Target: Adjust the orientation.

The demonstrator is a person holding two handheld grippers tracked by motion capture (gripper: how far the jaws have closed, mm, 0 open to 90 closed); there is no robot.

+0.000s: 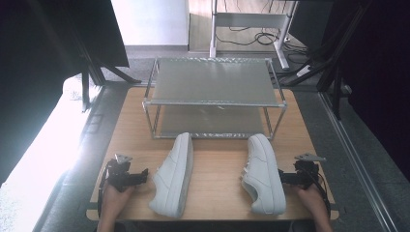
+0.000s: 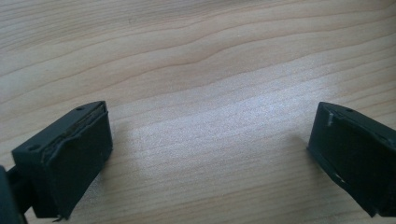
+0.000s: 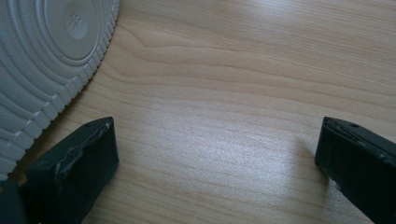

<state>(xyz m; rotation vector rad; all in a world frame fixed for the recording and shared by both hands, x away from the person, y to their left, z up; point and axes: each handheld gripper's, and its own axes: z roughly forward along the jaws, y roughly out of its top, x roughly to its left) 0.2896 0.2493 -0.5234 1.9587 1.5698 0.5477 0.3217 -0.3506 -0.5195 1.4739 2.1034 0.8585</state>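
Nearest us, we hold the left gripper (image 1: 143, 175) and the right gripper (image 1: 282, 178) low over the table (image 1: 217, 164), each at an outer front corner and pointing inward; in both gripper views the jaws stand wide apart with only bare wood between them, grasping nothing. Just inside each gripper lies a white shoe on its side: the left shoe (image 1: 173, 175) and the right shoe (image 1: 263, 174), whose ribbed sole (image 3: 42, 60) faces the right gripper. Farther off stands a two-tier rack (image 1: 215, 99), its shelves bare
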